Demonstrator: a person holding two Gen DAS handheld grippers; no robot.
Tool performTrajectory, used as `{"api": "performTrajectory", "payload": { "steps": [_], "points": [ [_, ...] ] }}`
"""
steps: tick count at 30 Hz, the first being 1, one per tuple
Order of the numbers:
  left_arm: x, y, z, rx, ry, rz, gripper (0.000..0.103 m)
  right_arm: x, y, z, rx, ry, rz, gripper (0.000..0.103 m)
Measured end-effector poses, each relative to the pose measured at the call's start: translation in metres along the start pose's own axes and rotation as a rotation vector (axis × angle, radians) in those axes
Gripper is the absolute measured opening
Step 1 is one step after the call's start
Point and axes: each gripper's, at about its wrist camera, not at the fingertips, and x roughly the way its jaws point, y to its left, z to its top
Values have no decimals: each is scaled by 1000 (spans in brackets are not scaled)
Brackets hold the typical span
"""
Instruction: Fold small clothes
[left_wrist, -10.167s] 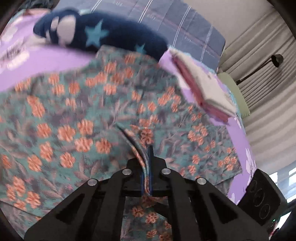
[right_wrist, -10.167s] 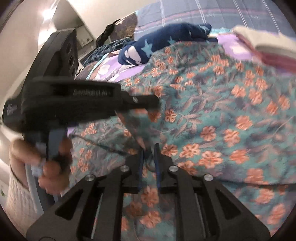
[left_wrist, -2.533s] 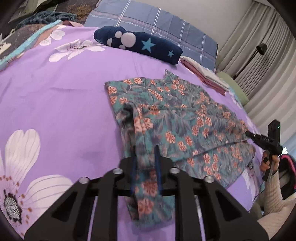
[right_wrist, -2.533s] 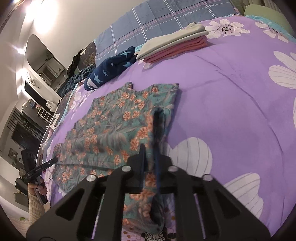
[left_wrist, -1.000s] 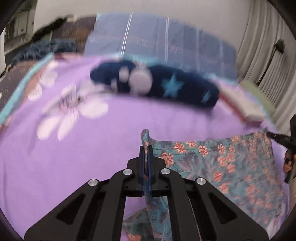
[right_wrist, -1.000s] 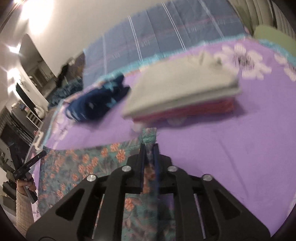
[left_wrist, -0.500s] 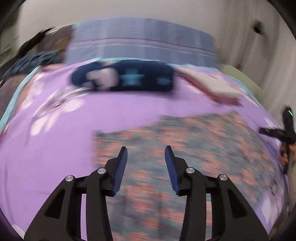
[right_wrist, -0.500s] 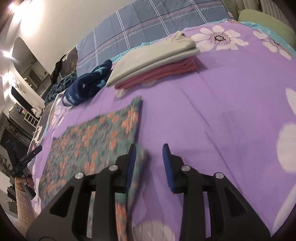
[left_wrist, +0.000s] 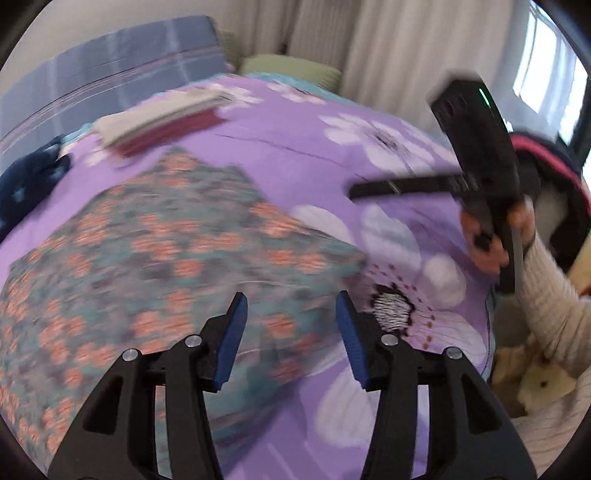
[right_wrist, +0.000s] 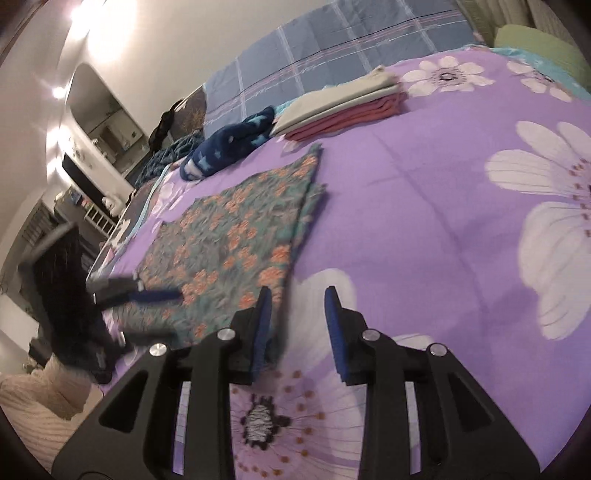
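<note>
A teal garment with orange flowers (right_wrist: 236, 236) lies folded flat on the purple bedspread; it also shows blurred in the left wrist view (left_wrist: 166, 240). My left gripper (left_wrist: 290, 317) is open and empty, above the garment's near right corner. My right gripper (right_wrist: 297, 306) is open and empty, just past the garment's near right edge over the bedspread. The left gripper also shows in the right wrist view (right_wrist: 147, 295), over the garment's near left part. The right gripper shows in the left wrist view (left_wrist: 399, 184), held in a hand.
A folded stack of beige and pink clothes (right_wrist: 343, 107) and a rolled navy star-print item (right_wrist: 225, 147) lie beyond the garment. A blue checked pillow (right_wrist: 332, 48) is at the head. The purple flowered bedspread (right_wrist: 461, 184) stretches to the right.
Both grippers have let go of the garment's edge and opened. The garment now lies folded. Both grippers have pulled back toward its near end; the left view has swung right.
</note>
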Motion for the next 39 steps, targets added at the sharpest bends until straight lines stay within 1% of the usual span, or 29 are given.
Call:
{"api": "performTrajectory", "payload": {
  "steps": [2,4,7,9,11,12,14,17,19,21,22,23,24,25,26,29,34,36,37,38,39],
  "points": [
    [15,-19,4,37,27,10,54,6,-10,10,29,6,1,31],
    [27,-31,8,65,40,33,54,15,-12,20,28,25,15,31],
    [35,-41,14,94,46,55,54,36,-10,40,23,70,44,31],
    [39,-50,16,115,48,76,54,55,-9,53,38,123,70,31],
    [41,-55,18,127,50,100,54,73,-8,65,47,157,58,31],
    [41,-58,18,137,53,119,54,81,-7,69,42,173,48,32],
    [41,-60,19,148,61,153,54,101,-6,78,53,220,42,38],
    [47,-64,21,147,70,191,54,125,-4,87,57,273,67,42],
    [49,-66,23,143,75,220,54,132,-4,92,47,259,66,42],
    [51,-69,26,153,71,252,52,137,-10,95,71,235,104,42],
    [52,-68,29,159,69,259,47,138,-12,94,74,224,115,38],
    [53,-69,31,164,70,256,36,138,-15,92,65,212,120,33],
    [54,-69,31,162,75,243,30,137,-17,90,58,203,130,32],
    [55,-68,32,159,80,237,20,135,-20,89,56,194,149,31],
    [57,-67,33,157,86,236,12,134,-24,88,62,185,174,31],
    [57,-59,37,134,89,231,8,129,-29,88,67,168,215,31],
    [39,-58,41,93,56,197,8,125,-28,88,41,159,235,31],
    [37,-59,41,93,55,195,8,124,-28,88,44,161,256,33],
    [38,-61,41,96,57,196,8,125,-27,89,44,161,264,37],
    [39,-62,40,99,61,193,8,125,-25,90,38,160,266,37],
    [41,-64,40,104,68,190,8,125,-24,91,37,151,254,35]
  ]
}}
